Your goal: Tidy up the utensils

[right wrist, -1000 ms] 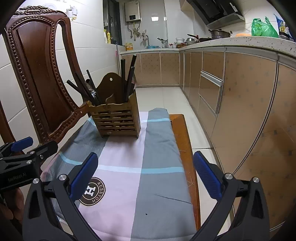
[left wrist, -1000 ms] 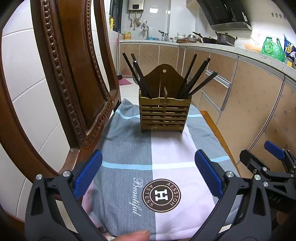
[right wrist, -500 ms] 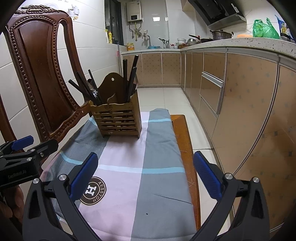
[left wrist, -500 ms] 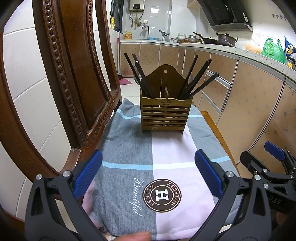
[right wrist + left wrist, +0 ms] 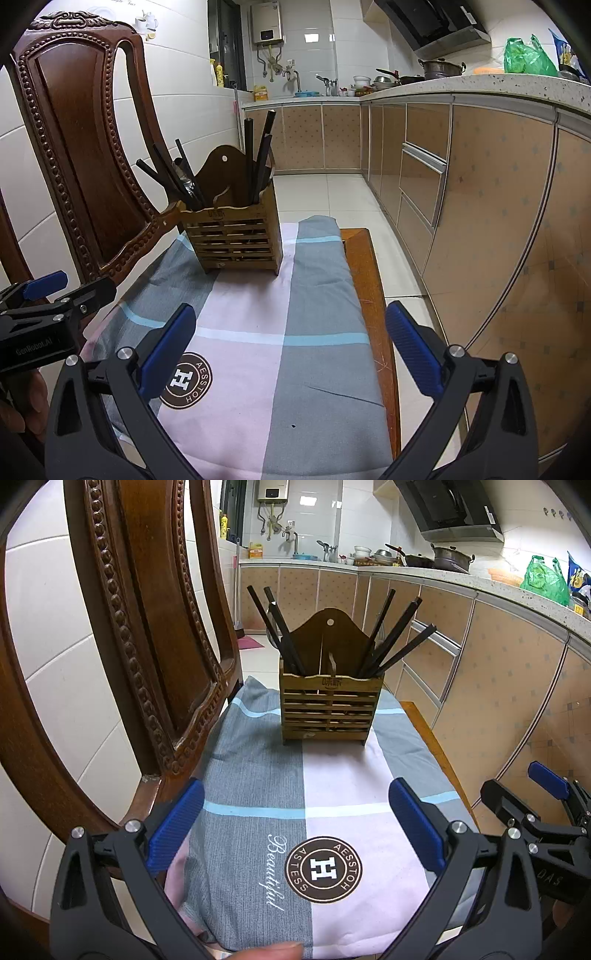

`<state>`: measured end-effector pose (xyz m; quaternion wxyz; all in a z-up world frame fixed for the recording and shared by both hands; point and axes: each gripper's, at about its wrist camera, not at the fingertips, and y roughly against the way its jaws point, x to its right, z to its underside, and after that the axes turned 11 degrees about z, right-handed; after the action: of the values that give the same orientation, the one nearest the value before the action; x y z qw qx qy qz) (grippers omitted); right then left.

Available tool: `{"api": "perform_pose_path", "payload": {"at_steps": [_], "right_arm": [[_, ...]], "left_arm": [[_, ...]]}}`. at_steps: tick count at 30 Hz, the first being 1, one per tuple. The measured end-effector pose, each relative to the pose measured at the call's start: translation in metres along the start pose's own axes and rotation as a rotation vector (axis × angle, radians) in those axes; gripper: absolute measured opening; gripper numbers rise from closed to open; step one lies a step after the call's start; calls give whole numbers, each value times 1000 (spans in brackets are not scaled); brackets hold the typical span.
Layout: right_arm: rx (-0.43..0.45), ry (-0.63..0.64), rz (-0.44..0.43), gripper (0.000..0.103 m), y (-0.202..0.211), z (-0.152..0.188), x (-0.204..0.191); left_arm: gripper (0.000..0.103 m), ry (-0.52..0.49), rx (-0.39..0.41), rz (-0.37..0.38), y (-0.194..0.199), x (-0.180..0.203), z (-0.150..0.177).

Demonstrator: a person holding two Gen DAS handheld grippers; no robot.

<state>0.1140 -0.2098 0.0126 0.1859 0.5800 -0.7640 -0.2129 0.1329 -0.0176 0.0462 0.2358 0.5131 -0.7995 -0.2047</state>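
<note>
Kitchen, tiled floor, cabinets along the right side, wooden chair seat covered by a striped cloth as the work surface. Left gripper jaws spread wide, nothing between them, hovering over the near end of the cloth above the round logo. Right gripper jaws also spread, empty, low over the near cloth, just right of the left one. Straight ahead of both jaws, at the far end of the cloth: wooden utensil holder, upright, slatted front facing the grippers, tall back panel behind. Black chopsticks stand in it, tips down, long axes near vertical; the left bundle leans left, the right bundle fans up and right. No loose utensils visible on the cloth, so the job looks nearly or fully done; cannot tell if anything lies out of view. If a stick needs regrouping, best to come in from above, jaws straddling one shaft across its long axis near the top end, and lift along the shaft's lean so the light holder doesn't tip. Carved chair back left of the jaws, close to the holder, limits approach from that side.
</note>
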Motion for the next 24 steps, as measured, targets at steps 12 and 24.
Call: {"api": "perform_pose_path", "payload": {"at_steps": [12, 24], "right_arm": [[0, 0, 1, 100, 0, 0, -1], [-2, -3, 2, 100, 0, -1, 0]], "left_arm": [[99, 4, 0, 4, 1, 0, 0], [99, 1, -4, 5, 1, 0, 0]]}}
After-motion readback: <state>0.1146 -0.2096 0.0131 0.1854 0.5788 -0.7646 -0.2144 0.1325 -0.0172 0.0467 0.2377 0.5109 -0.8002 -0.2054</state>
